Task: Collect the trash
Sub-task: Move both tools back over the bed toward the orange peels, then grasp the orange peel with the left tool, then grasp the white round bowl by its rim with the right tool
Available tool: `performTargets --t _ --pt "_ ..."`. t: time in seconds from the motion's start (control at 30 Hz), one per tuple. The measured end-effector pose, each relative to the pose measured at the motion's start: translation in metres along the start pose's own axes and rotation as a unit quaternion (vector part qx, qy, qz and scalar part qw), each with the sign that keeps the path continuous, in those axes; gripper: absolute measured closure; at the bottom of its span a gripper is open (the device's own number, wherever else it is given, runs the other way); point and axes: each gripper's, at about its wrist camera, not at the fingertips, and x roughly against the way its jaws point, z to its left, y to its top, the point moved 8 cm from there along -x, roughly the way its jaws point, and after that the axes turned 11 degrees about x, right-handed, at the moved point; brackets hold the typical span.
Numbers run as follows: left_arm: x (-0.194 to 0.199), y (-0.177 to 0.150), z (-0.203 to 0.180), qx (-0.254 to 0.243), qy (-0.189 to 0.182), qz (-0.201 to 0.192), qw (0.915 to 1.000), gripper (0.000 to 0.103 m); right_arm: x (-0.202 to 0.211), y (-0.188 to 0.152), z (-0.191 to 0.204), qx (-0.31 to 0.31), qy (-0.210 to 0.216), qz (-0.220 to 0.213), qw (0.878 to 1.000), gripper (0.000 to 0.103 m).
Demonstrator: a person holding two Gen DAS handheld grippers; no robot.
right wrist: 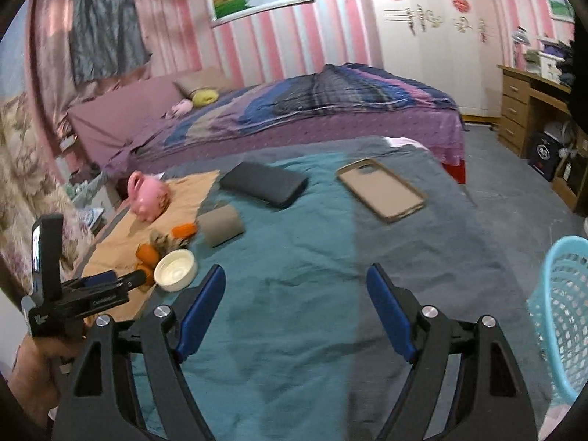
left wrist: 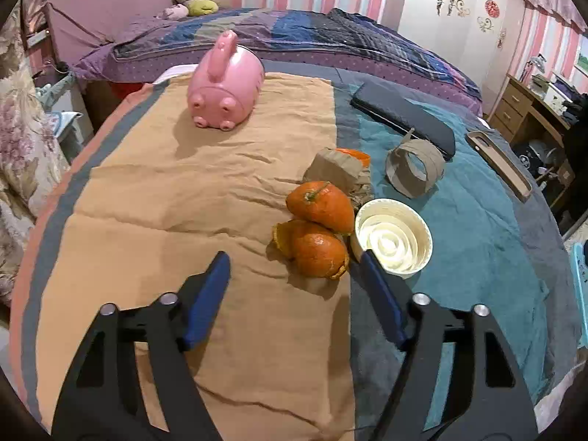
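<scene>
Two pieces of orange peel [left wrist: 319, 205] [left wrist: 318, 253] lie on the tan cloth beside crumpled brown paper [left wrist: 338, 171], a cardboard tape ring [left wrist: 415, 169] and a white round lid [left wrist: 393, 239]. My left gripper [left wrist: 294, 257] is open just in front of the nearer peel. Its right fingertip [left wrist: 367, 257] sits between that peel and the lid, and the pads do not press on anything. My right gripper [right wrist: 296, 269] stands open over the teal blanket with nothing between its fingers. The same trash pile [right wrist: 161, 253] shows at the left of the right wrist view.
A pink pig-shaped pot [left wrist: 226, 84] stands further back on the tan cloth. A black case [left wrist: 404, 117] and a beige phone case [right wrist: 382, 189] lie on the blanket. A light blue mesh basket [right wrist: 562, 312] stands at the right edge. A bed and desk are beyond.
</scene>
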Motion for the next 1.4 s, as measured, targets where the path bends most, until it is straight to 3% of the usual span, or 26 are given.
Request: performTargets --t 0.1,0.2,0.27,0.6,0.73,0.93,1.0,1.03,1.4 --pt "-0.005 0.000 -0.001 -0.005 -0.006 0.004 1.0000 0.048 -0.010 0.001 0.019 0.016 0.007 0.005 1.000 0.025" --pt "-0.009 0.002 0.002 0.002 -0.021 0.010 0.9997 0.081 -0.019 0.002 0.035 0.035 0.011 0.011 0.999 0.025" --pt "-0.009 0.002 0.004 0.005 -0.026 0.012 0.9996 0.090 -0.024 0.003 0.043 0.043 0.015 0.014 0.999 0.025" --pt "0.024 0.017 0.030 0.003 -0.012 -0.026 0.9996 0.093 -0.080 0.008 0.114 0.060 0.072 0.057 0.994 0.025" --pt "0.039 0.029 0.047 0.031 -0.013 -0.046 0.9984 0.093 -0.103 0.010 0.137 0.085 0.073 0.076 0.991 0.025" --pt "0.043 0.032 0.052 0.030 -0.005 -0.050 0.9983 0.093 -0.130 -0.006 0.159 0.136 0.055 0.122 0.982 0.028" --pt "0.043 0.033 0.052 0.030 -0.005 -0.051 0.9982 0.093 -0.127 -0.005 0.160 0.138 0.055 0.117 0.982 0.041" --pt "0.043 0.033 0.051 0.030 -0.006 -0.051 0.9982 0.093 -0.125 -0.005 0.160 0.137 0.058 0.113 0.982 0.043" --pt "0.065 0.033 -0.001 -0.011 -0.048 -0.072 0.9962 0.093 -0.070 0.010 0.115 0.094 0.068 0.052 0.992 0.043"
